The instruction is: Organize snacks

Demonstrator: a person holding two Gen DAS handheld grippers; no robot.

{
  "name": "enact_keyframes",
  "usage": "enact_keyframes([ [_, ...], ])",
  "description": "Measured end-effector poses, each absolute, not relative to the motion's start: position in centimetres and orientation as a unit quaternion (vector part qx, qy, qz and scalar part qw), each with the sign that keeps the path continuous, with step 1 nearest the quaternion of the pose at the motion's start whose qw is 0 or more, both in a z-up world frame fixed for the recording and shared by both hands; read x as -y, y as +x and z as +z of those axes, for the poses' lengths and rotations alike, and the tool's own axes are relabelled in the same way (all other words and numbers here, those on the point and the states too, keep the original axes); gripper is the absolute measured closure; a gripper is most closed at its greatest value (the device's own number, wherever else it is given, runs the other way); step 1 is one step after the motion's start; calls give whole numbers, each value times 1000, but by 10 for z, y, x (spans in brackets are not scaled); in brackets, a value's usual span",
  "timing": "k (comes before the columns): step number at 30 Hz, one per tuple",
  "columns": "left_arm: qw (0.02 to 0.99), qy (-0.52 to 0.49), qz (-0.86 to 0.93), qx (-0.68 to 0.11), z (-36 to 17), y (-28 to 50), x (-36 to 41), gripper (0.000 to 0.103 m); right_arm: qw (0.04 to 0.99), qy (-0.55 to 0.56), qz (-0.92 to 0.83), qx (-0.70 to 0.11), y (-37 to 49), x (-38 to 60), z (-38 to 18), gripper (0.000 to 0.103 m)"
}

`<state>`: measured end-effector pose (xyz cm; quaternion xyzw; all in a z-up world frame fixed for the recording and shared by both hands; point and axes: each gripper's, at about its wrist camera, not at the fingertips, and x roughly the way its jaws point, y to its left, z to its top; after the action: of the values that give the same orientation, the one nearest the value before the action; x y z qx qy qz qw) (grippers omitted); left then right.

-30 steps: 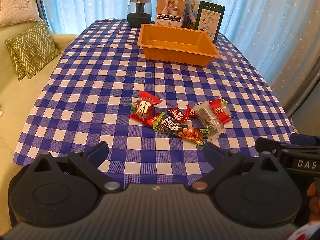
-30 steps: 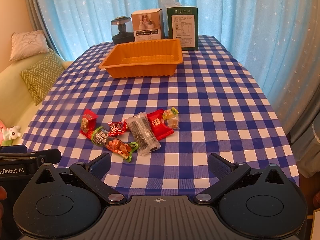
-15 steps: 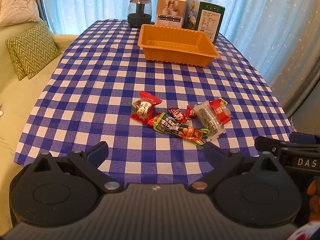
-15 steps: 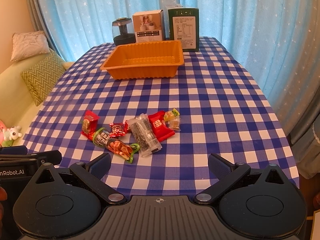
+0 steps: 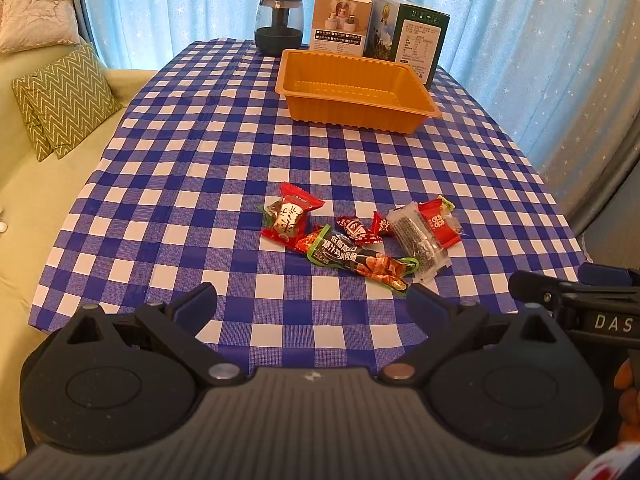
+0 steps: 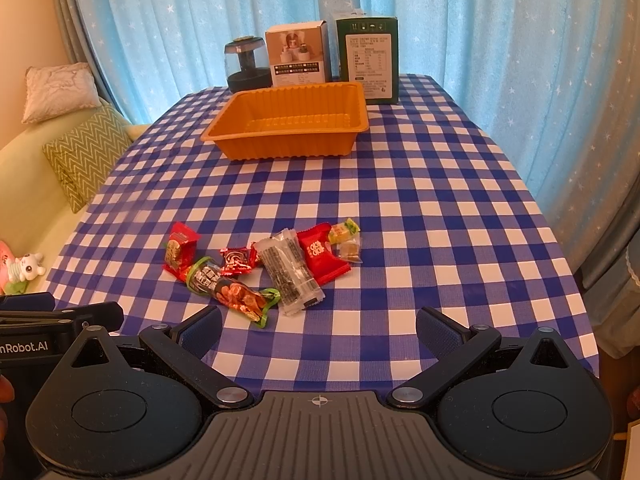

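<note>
Several wrapped snacks lie in a cluster on the blue checked tablecloth: a red candy pack [image 5: 290, 216] [image 6: 179, 249], a green-edged sausage pack [image 5: 360, 260] [image 6: 232, 290], a clear dark-filled pack [image 5: 418, 240] [image 6: 290, 270] and a red packet [image 6: 322, 254]. An empty orange tray [image 5: 356, 90] [image 6: 288, 126] stands farther back. My left gripper [image 5: 312, 304] is open and empty near the front edge, short of the snacks. My right gripper [image 6: 318, 328] is open and empty, also short of them.
A dark jar [image 5: 280, 24] [image 6: 246, 64], a white box [image 5: 340, 22] [image 6: 298, 54] and a green box [image 5: 408, 36] [image 6: 368, 58] stand behind the tray. A sofa with cushions [image 5: 64, 100] lies left. Blue curtains hang behind and to the right.
The right gripper has risen and drawn back slightly, so the snacks sit a little lower in its view. The left gripper has barely moved. Both stay open.
</note>
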<state>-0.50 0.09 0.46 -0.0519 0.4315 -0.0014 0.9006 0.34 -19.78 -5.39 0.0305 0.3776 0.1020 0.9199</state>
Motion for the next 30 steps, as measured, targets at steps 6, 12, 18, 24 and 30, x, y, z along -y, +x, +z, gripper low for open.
enact_keyframes([
  [6, 900, -53, -2, -432, 6, -6, -2, 3, 920, 31, 102, -378, 4, 198, -54, 1],
  [12, 898, -59, -2, -435, 7, -9, -6, 3, 919, 34, 103, -379, 3, 199, -58, 1],
  [18, 898, -53, 3, -437, 2, -8, -9, 3, 920, 37, 115, -372, 2, 197, -66, 1],
  [24, 895, -57, 8, -443, -6, -1, -20, 3, 922, 7, 148, -359, 6, 183, -74, 1],
  [30, 894, -45, -3, -446, -15, 15, -33, 3, 915, -43, 205, -346, 19, 166, -89, 5],
])
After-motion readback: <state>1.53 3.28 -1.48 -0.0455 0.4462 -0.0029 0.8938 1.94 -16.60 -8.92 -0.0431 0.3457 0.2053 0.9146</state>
